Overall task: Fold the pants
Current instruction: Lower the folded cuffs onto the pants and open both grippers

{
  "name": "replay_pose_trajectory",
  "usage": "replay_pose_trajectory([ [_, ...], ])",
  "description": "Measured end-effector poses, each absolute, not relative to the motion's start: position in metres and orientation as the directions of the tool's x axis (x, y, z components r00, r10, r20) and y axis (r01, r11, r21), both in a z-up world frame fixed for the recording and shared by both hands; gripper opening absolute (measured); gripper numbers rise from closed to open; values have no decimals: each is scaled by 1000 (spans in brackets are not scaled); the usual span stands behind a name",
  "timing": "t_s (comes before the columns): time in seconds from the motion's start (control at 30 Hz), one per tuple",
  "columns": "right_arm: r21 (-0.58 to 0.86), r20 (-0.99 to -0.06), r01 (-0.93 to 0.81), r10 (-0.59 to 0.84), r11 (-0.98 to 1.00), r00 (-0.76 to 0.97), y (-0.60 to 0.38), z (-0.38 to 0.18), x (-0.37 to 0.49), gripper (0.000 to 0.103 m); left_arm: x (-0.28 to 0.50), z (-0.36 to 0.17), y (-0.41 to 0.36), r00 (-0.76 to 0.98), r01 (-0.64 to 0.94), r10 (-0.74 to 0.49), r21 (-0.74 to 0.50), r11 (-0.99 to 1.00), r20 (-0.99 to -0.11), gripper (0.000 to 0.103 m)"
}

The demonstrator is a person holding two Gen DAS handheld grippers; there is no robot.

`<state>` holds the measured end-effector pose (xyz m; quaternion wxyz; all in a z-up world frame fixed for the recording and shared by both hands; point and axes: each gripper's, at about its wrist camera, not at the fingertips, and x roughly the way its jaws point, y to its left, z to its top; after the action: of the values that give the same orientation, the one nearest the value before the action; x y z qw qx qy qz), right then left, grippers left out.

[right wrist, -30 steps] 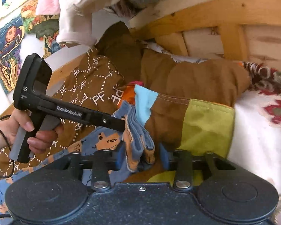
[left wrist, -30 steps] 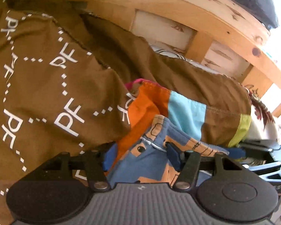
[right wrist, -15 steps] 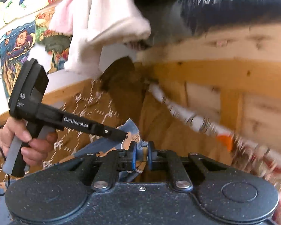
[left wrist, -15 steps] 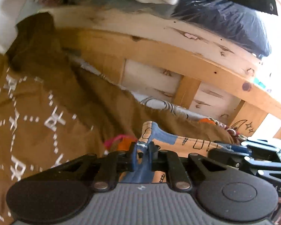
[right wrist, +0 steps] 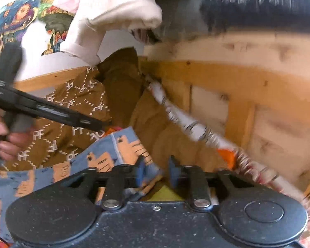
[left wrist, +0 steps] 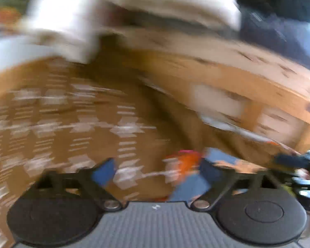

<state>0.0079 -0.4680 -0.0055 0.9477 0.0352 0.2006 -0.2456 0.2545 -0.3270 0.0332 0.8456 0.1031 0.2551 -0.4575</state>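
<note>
The pants (right wrist: 105,159) are blue with an orange figure print and lie rumpled on a brown cloth. My right gripper (right wrist: 157,171) hovers over their hem with its jaws opening. The hem's corner rests against the left pad and the pads do not press on it. In the blurred left wrist view my left gripper (left wrist: 156,173) stands wide, still opening, with the pants' edge (left wrist: 188,186) loose beside its right pad. The right wrist view shows the left gripper (right wrist: 102,125) from the side, held by a hand (right wrist: 4,138), tip just above the pants.
A brown blanket (right wrist: 76,111) with white PF marks lies under the pants. A wooden bed frame (right wrist: 227,78) rises close behind. A white garment (right wrist: 113,10) and a dark bag (right wrist: 258,4) hang over its rail. A patterned sheet (right wrist: 192,124) runs along the frame.
Half a second ago both grippers were shut on the pants' hem; now both have opened and the hem has slipped free. The left view has swung upward and blurred.
</note>
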Motion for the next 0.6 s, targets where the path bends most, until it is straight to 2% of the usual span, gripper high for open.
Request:
replay_pose_trajectory([
  [0.03, -84, -371, 479, -473, 874, 799, -461, -3, 7, 62, 244, 34, -302, 531, 778, -688, -38, 628, -495, 99],
  [0.1, -170, -327, 433, -465, 886, 823, -447, 2, 10, 64, 223, 31, -261, 636, 697, -611, 10, 717, -472, 99],
  [0.2, -241, -339, 300, -370, 923, 865, -420, -2, 28, 64, 191, 11, -195, 734, 563, -466, 59, 824, -495, 99],
  [0.33, -183, -420, 41, -116, 982, 900, -375, -14, 60, 59, 171, -12, -128, 729, 497, -376, 66, 865, -572, 91],
  [0.47, -77, -530, -187, 119, 979, 840, -329, -33, 96, 53, 180, -17, -91, 701, 456, -348, 16, 890, -622, 90],
  [0.53, -48, -580, -256, 182, 965, 794, -309, -44, 113, 53, 196, -25, -87, 655, 453, -321, 16, 891, -685, 89],
  [0.6, -46, -633, -238, 156, 970, 758, -303, -55, 126, 52, 215, -43, -82, 553, 435, -259, 10, 900, -792, 85],
])
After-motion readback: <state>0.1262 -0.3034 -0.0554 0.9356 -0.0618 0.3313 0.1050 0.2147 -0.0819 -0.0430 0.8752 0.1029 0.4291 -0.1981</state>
